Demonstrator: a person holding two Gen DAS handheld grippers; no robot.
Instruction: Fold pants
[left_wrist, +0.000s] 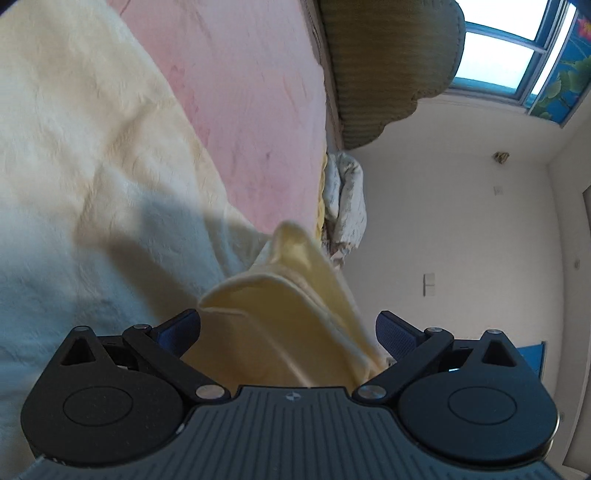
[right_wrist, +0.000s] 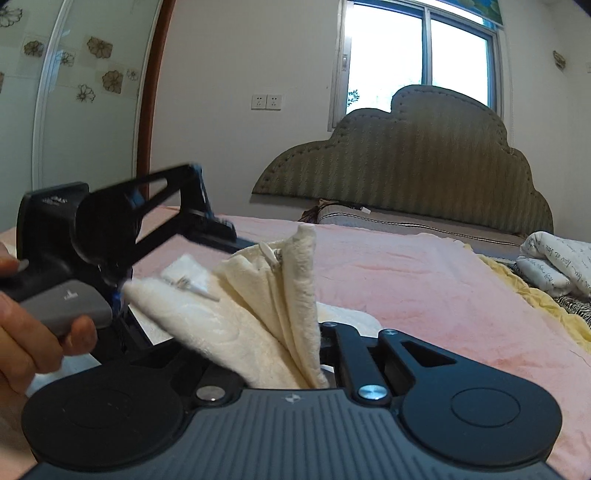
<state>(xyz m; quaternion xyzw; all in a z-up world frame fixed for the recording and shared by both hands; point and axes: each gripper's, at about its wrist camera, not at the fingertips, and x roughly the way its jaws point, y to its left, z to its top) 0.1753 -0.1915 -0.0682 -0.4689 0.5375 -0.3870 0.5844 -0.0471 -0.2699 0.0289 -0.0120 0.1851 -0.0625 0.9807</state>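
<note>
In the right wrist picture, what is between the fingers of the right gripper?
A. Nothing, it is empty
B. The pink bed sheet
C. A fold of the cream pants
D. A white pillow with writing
C: the right gripper is shut on a bunched fold of the cream pants, which rises from between its fingers; the pillow lies far off on the pink sheet.

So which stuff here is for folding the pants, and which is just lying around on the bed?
For the job:
- cream pants
- right gripper, shut on the pants
- left gripper, jaws open with the fabric between them
- pink bed cover, the folding surface

Just lying about:
- printed white bedding at the bed's edge
- headboard
- window
- wall sockets
</note>
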